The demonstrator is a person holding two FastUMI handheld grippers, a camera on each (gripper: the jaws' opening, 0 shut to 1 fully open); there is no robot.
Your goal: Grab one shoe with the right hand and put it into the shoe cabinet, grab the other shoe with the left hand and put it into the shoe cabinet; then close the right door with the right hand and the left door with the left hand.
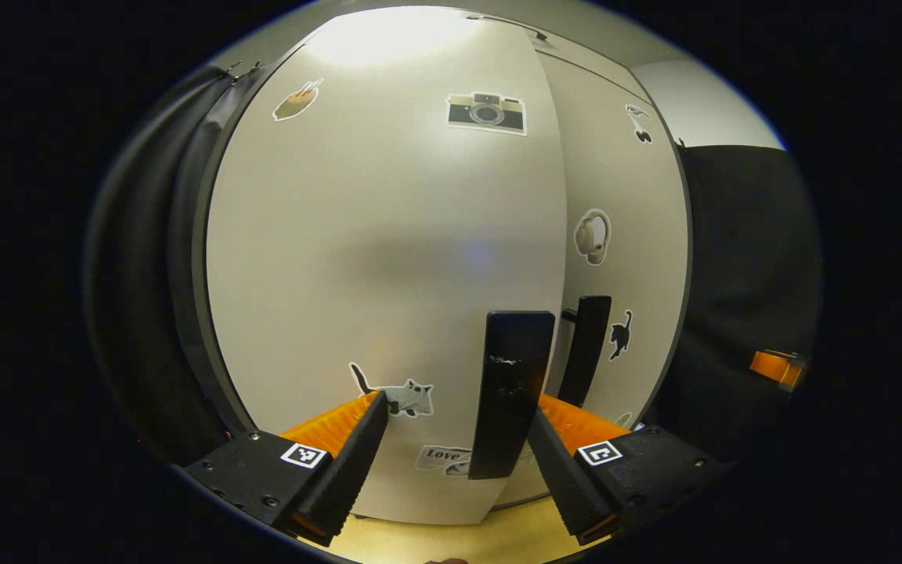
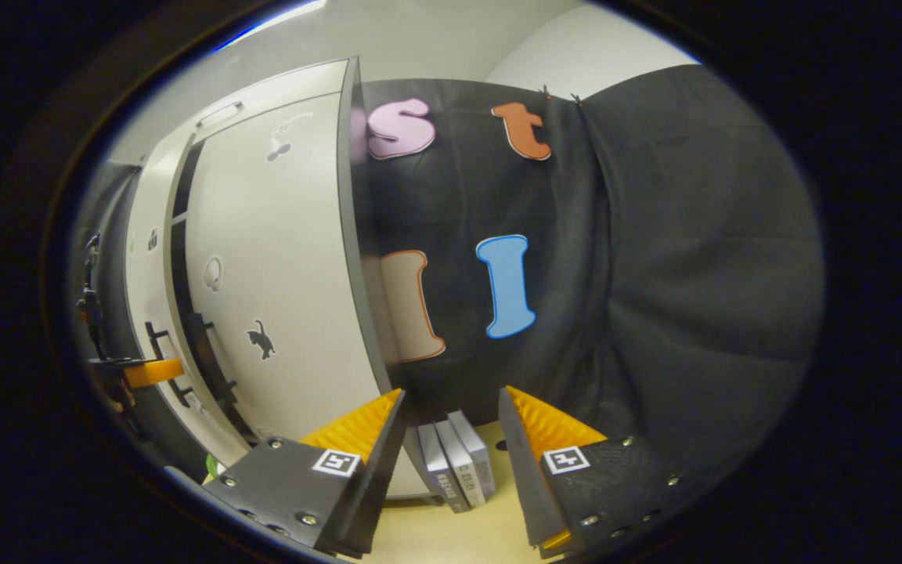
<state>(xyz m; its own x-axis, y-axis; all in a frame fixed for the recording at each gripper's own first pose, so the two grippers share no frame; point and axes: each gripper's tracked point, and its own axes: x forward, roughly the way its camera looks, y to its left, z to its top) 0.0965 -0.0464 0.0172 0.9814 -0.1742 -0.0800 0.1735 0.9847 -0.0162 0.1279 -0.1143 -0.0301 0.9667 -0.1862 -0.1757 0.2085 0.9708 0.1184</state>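
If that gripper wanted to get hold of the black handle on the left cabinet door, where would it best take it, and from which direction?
Probably the lower half of the black handle, approached straight from the front. It is a tall, narrow upright bar standing off the left door, so its two long side edges suit a pinch. The left gripper is open, with the bar's lower end already showing between its fingers.
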